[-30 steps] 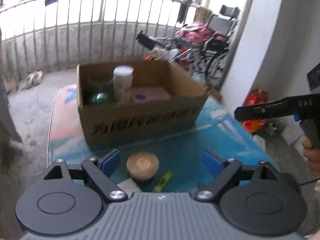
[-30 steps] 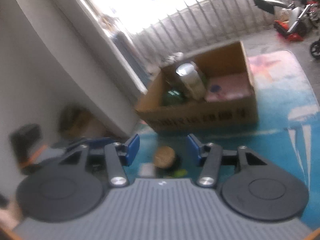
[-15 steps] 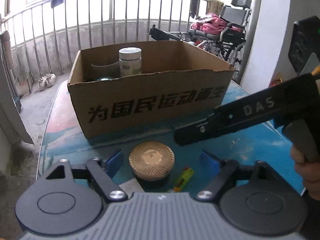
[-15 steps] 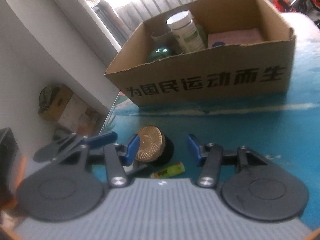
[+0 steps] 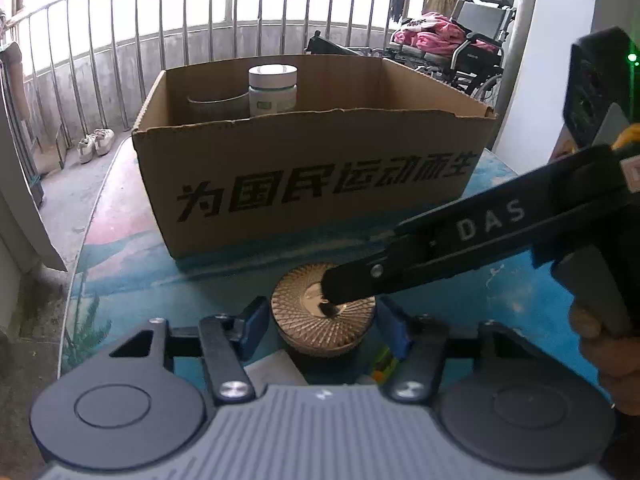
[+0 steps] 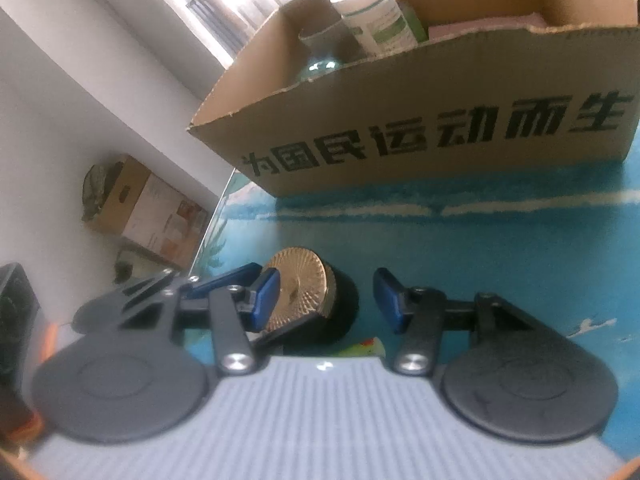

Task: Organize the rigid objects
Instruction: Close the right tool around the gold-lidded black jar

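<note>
The gold-lidded jar (image 5: 324, 320) stands on the blue mat (image 5: 500, 280) just before the cardboard box (image 5: 312, 184)'s front wall. It looks rigid, probably slippery on its ribbed lid; its dark sides suit gripping. The left gripper (image 5: 320, 324) is closing around it, apparently not yet pressing; the right gripper (image 6: 326, 300), narrowing slightly, stands unclenched above. Open mat lies rightward.

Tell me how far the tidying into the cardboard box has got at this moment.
Done: the cardboard box already holds a white jar, a green round thing and a pink flat item. In hand: the left gripper is closing around the gold-lidded jar, pads not yet pressing; the right gripper hovers at it too. Left: lifting that jar into the box, then the small yellow-green tube.
</note>
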Demonstrator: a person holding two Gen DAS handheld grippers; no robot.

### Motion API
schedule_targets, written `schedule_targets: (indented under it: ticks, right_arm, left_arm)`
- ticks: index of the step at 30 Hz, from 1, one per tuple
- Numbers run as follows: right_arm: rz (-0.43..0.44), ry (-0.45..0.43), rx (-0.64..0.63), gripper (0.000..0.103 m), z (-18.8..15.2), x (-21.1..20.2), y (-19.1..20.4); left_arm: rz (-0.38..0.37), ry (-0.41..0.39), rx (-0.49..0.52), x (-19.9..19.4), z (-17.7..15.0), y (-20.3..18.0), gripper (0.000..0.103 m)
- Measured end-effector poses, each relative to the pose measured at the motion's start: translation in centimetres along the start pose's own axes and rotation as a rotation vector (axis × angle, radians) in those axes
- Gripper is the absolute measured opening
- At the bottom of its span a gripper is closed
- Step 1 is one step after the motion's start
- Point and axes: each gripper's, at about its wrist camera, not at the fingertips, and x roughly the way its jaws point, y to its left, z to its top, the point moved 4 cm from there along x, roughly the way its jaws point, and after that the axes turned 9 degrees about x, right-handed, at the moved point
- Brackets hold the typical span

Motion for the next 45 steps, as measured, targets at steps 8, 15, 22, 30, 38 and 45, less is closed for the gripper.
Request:
schedule_targets:
  ticks: [8,15,22,30,38,45]
  right_arm:
    - [0.032,-0.002,-0.007,0.030,-0.2,0.0,0.1]
    - [0.018,-0.019,0.017,0.029,0.0,-1.2,-1.3]
    - [0.017,-0.046,0.052,0.030,-0.6,-2.8,-3.3]
    - [0.045,-0.019,0.084,0.043,-1.1,-2.5,-4.0]
    - [0.055,-0.015,0.094,0.047,-1.1,-2.1,-3.9]
    - [0.058,-0.019,0.113,0.049,-1.0,-2.0,-4.3]
  left_arm:
    - [0.009,-0.021,-0.020,0.3,0.1,-0.8,0.059]
    - [-0.027,-0.038,-0.039,0.8,0.6,-2.3,0.058]
    - [-0.060,-0.049,-0.004,1.5,0.9,-3.8,0.061]
    - [-0.069,0.006,-0.025,3.1,0.4,-3.9,0.061]
    - [-0.058,-0.006,-0.032,3.3,0.4,-4.0,0.058]
    - [-0.063,0.001,-0.013,3.8,0.4,-4.3,0.058]
